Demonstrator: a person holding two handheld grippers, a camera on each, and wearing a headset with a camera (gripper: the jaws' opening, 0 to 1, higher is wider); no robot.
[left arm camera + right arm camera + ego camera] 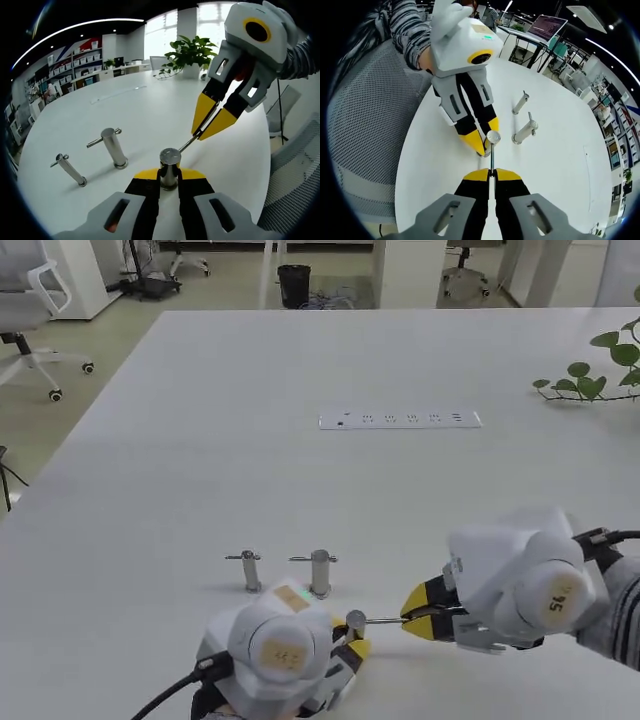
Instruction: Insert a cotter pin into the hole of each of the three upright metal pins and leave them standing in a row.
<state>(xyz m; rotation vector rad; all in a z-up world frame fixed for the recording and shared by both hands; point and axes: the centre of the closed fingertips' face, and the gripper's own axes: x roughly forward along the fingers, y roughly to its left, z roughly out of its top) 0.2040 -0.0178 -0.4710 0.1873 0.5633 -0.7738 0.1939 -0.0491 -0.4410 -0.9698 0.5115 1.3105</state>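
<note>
— Fingers [145, 176] of my left gripper [352, 640] are clamped low on the third metal pin [355, 620], holding it upright. Those of my right gripper [412, 618] are pinched on the tail of a cotter pin [383, 619].

— Where does all that sit?

— Start with the white table [300, 370], mostly bare in the head view, with a power strip [400, 420] above centre. Both grippers are at the bottom edge, the left at bottom centre and the right at lower right, with their tips facing and close together. Just above the left gripper stand the far-left pin [250, 571] and the middle pin [320, 573], each with a cotter already crosswise through its top.

— So which step is this?

— The last of the three insertions, I'd say. In the left gripper view the wire slants down from the right gripper's yellow tips, right of centre, to the head of the third metal pin at bottom centre. In the right gripper view it runs straight up from my jaws to just under that head. It reaches the pin, but I cannot tell whether its point has found the hole.

— And the next move?

— It calls for a straight push along the wire's own line, level with the hole. The left gripper has to hold firm so the pin neither tips nor turns. If the point is off, a small correction comes first. After that both grippers can let go gently, leaving the pin in line with its two neighbours.
</note>
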